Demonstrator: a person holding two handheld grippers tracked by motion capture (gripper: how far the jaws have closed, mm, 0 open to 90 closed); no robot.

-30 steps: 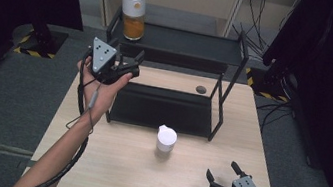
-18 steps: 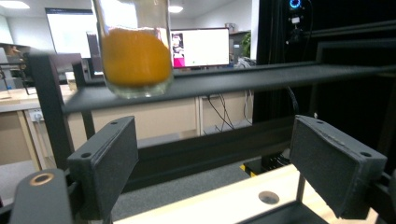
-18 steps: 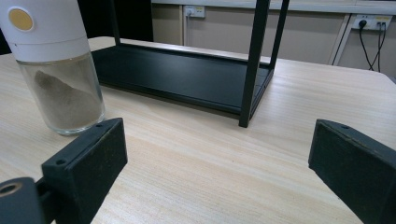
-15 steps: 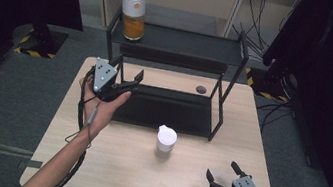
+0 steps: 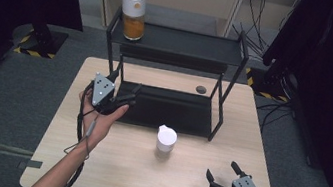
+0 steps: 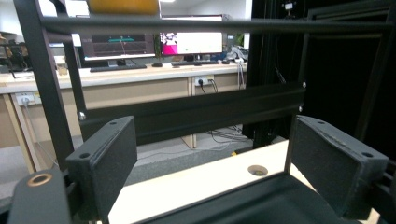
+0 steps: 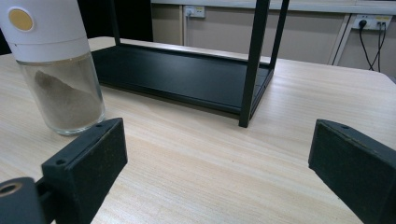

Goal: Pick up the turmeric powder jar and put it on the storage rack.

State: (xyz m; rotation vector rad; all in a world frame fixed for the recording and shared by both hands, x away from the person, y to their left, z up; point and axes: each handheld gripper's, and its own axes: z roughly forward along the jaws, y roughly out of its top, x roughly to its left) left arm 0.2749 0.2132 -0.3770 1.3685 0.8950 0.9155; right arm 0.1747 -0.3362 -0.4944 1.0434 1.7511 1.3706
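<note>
A black two-shelf rack [image 5: 182,45] stands at the back of the wooden table [image 5: 112,166]. An orange-filled jar with a white cap [image 5: 133,12] sits at the left end of the top shelf. A small white-capped jar of grey powder [image 5: 166,141] [image 7: 56,65] stands on the table in front of the rack. My left gripper [image 5: 126,87] [image 6: 215,172] is open and empty, held at the left end of the lower shelf [image 6: 252,200] with its jaws pointing under the top shelf. At the table's front right, my right gripper [image 5: 221,170] [image 7: 219,172] is open and empty, right of the small jar.
A round cable hole [image 5: 200,89] [image 6: 257,170] lies in the tabletop behind the lower shelf. A rack post [image 7: 254,60] stands ahead of my right gripper. Dark curtains flank the table, and cables run along the floor at the back right.
My left gripper has come down and toward the rack's lower shelf, still open. The right gripper and both jars have stayed in place.
</note>
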